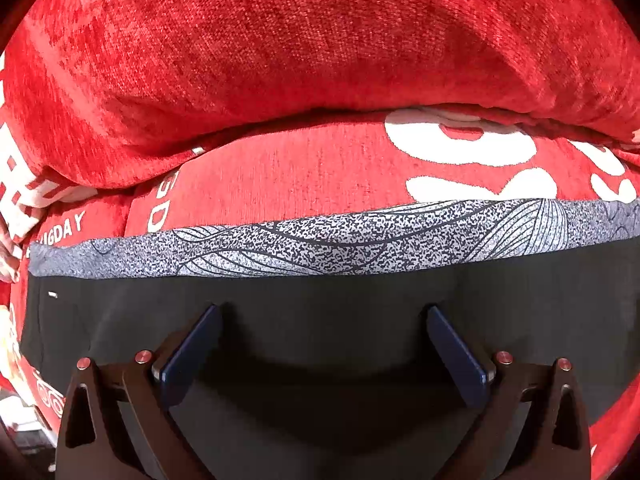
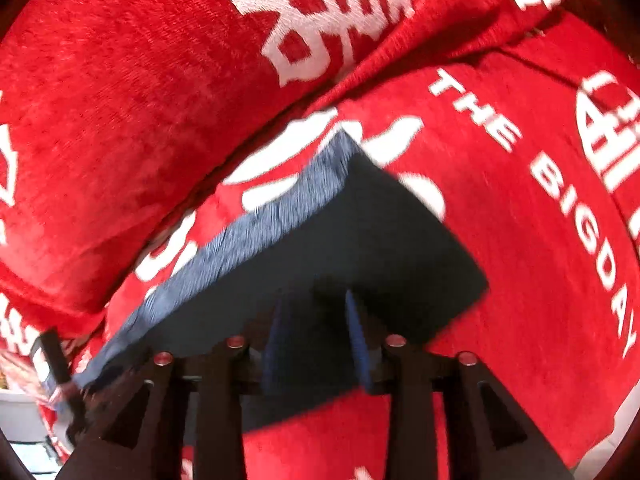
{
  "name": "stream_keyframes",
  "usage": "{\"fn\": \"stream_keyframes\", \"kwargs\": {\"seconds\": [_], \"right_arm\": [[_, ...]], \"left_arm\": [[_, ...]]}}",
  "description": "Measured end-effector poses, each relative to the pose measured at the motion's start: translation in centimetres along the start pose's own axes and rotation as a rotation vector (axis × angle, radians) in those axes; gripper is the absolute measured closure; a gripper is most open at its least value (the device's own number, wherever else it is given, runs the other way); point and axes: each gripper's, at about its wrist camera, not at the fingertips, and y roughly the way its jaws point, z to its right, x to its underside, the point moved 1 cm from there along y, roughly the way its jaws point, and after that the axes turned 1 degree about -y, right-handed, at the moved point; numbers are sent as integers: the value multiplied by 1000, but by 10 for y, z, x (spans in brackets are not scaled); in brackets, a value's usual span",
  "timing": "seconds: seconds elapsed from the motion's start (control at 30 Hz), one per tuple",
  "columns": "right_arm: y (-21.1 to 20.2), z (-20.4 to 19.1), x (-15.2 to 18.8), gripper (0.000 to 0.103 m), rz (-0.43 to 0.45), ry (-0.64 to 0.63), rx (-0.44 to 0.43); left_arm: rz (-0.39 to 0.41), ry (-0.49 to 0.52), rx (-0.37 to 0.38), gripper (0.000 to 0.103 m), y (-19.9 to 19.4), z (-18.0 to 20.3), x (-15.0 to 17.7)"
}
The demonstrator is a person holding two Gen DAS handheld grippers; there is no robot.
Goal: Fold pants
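The black pants [image 1: 320, 312] lie flat on a red seat, with a grey patterned waistband [image 1: 320, 246] along the far edge. My left gripper [image 1: 322, 312] is open, its blue pads [image 1: 192, 352] wide apart just over the black cloth. In the right wrist view the pants [image 2: 380, 240] show as a folded black shape with the grey band [image 2: 248, 224] on the left. My right gripper [image 2: 316, 300] has its blue pads [image 2: 356, 332] close together with black cloth between them. This view is blurred.
A red cushion [image 1: 300, 48] with white lettering stands behind the pants as a backrest. The red seat cover [image 2: 520, 240] with white print runs to the right. A dark object [image 2: 56, 364] and pale clutter sit at the lower left edge.
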Motion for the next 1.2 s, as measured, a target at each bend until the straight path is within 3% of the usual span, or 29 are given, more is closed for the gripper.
{"fn": "stream_keyframes", "kwargs": {"seconds": [0.33, 0.57, 0.77, 0.9, 1.07, 1.2], "right_arm": [[-3, 23, 43, 60, -84, 112, -128], [0, 31, 62, 58, -110, 136, -180], [2, 42, 66, 58, -101, 194, -230], [6, 47, 66, 58, -93, 216, -241], [9, 55, 66, 58, -87, 244, -253], [7, 59, 66, 50, -75, 250, -282]], "left_arm": [[-19, 47, -25, 0, -14, 12, 3], [-37, 103, 50, 0, -40, 33, 25], [-66, 151, 93, 0, -47, 61, 43], [-97, 116, 102, 0, -37, 66, 47], [-79, 96, 114, 0, -36, 68, 51], [-80, 101, 121, 0, -36, 71, 51]]}}
